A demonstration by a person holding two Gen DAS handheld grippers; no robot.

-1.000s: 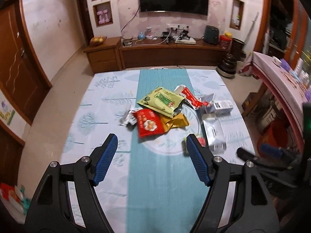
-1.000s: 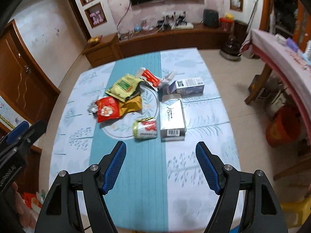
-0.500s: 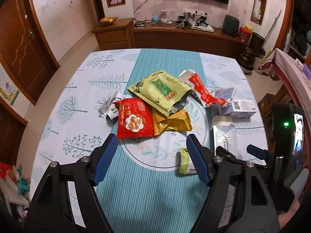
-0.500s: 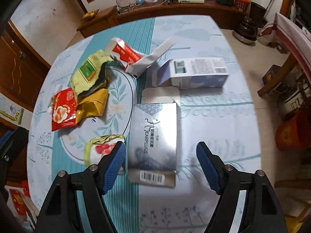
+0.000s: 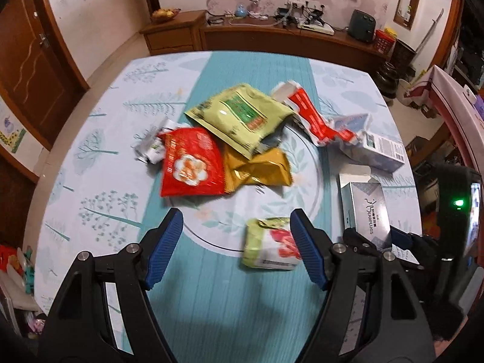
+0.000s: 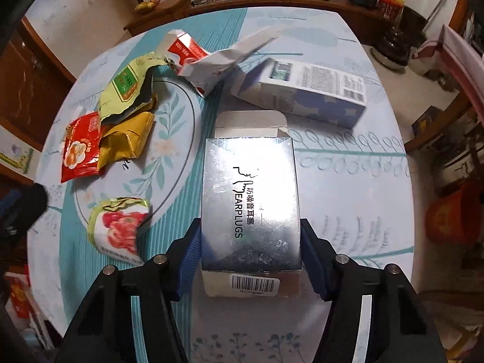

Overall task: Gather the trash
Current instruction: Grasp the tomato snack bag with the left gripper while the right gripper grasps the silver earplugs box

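A silver earplug box (image 6: pixel 251 202) lies on the table between the fingers of my right gripper (image 6: pixel 251 242); the blue pads sit against both its sides. It also shows in the left wrist view (image 5: pixel 364 208). My left gripper (image 5: pixel 236 242) is open and empty over the table, with a crumpled green and red wrapper (image 5: pixel 270 246) by its right finger. Further back lie a red packet (image 5: pixel 190 166), a gold packet (image 5: pixel 257 169), a green packet (image 5: pixel 242 116), a torn red and white carton (image 5: pixel 308 115) and a white and blue box (image 6: pixel 308 90).
The table has a light blue tree-print cloth (image 5: pixel 99 139) with a teal runner (image 5: pixel 217 302). A wooden TV cabinet (image 5: pixel 272 36) stands behind it. A red bucket (image 6: pixel 450 220) stands on the floor at the right. A second table edge (image 5: pixel 453 103) is at the right.
Both grippers have moved forward and down toward the trash. My right gripper's fingers have closed in from wide open onto the sides of the silver box.
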